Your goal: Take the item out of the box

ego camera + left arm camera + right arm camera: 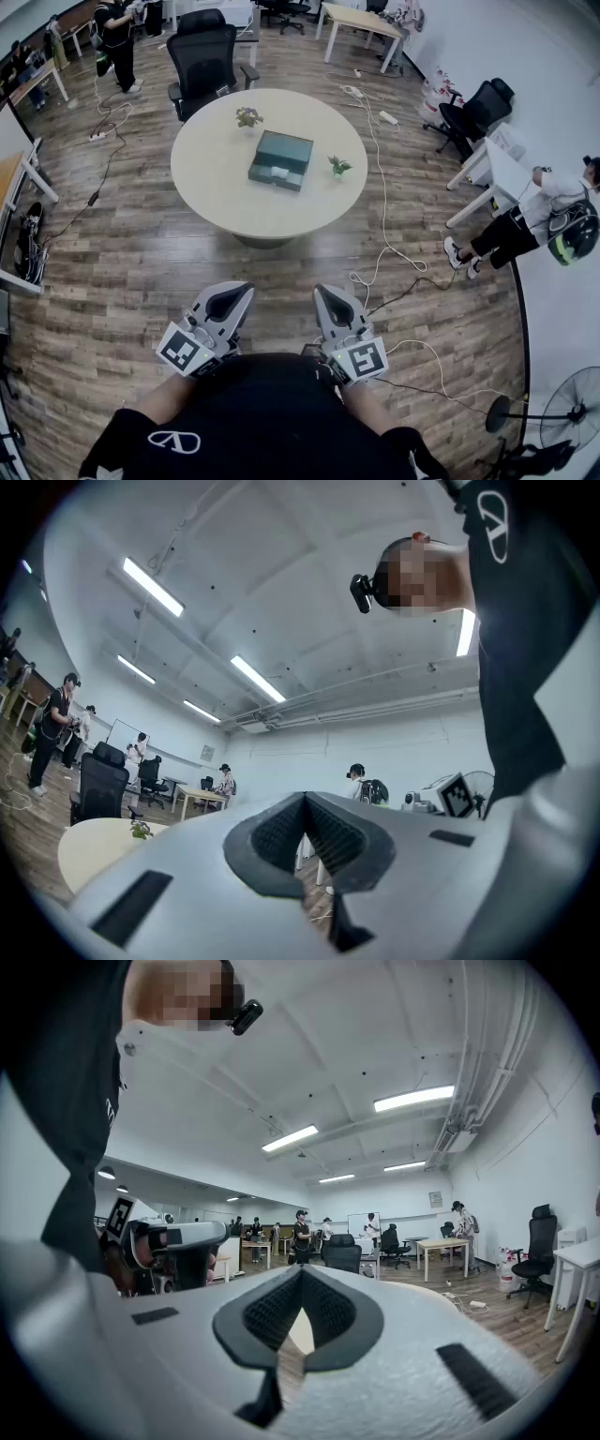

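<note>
Head view — box (pixel 282 157): dark green, on the round table (pixel 211 192), straight ahead of you and well apart, its long axis lying crosswise to your line of approach. Left gripper (pixel 228 302) and right gripper (pixel 335 305): both clenched on nothing, held close at your body. Neither is clearly nearer — the box sits about midway between them. Item inside: not discernible.

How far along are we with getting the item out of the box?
Nothing looks done yet. The box sits on the round table, across the floor and seemingly out of reach. In hand: nothing; the left gripper and right gripper are both shut and empty, held near the body. Left to do: walk up, reach the box, lift the item out.
</note>
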Demonstrator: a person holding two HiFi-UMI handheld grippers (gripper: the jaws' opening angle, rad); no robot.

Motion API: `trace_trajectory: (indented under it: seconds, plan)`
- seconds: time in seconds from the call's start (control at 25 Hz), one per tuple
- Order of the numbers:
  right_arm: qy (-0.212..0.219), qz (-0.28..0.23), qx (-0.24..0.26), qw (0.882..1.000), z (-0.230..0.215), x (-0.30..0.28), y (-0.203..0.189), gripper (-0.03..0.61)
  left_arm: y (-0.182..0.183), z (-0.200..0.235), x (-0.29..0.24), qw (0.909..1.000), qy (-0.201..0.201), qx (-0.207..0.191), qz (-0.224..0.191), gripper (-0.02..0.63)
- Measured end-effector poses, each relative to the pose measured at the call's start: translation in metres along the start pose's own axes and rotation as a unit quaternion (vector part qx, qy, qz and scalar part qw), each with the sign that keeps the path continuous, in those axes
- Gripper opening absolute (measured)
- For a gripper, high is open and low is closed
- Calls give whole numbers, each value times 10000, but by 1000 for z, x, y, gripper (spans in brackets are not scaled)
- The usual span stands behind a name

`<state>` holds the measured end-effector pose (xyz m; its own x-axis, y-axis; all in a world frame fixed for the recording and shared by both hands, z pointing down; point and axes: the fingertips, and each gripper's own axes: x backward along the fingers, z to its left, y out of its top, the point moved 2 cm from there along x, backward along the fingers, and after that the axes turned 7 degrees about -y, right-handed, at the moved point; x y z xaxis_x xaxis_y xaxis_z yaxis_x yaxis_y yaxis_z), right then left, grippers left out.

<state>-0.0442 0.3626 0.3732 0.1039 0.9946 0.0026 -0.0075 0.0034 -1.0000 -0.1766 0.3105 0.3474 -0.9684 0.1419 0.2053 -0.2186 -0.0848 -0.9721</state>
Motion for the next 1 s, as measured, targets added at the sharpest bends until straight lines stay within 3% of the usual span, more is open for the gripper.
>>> trace_trajectory:
  seconds: [0.36,0.52,0.72,1.0]
  plan:
    - [-75,105,85,9999,1,-4,-4,3,-1,4,2,10000,-13,48,-12,5]
    - [133,-158,-229,9995,4,-2,4,5,-3,4,3,10000,-20,87,-7,5]
    - [-34,-265,-244,9993,-12,4,4,5,-6,3,-5,10000,32,87,2,5]
    - [115,-321,-408,9986,-50,12,-4,5,-18,2,-33,9994,347,-78,51,5]
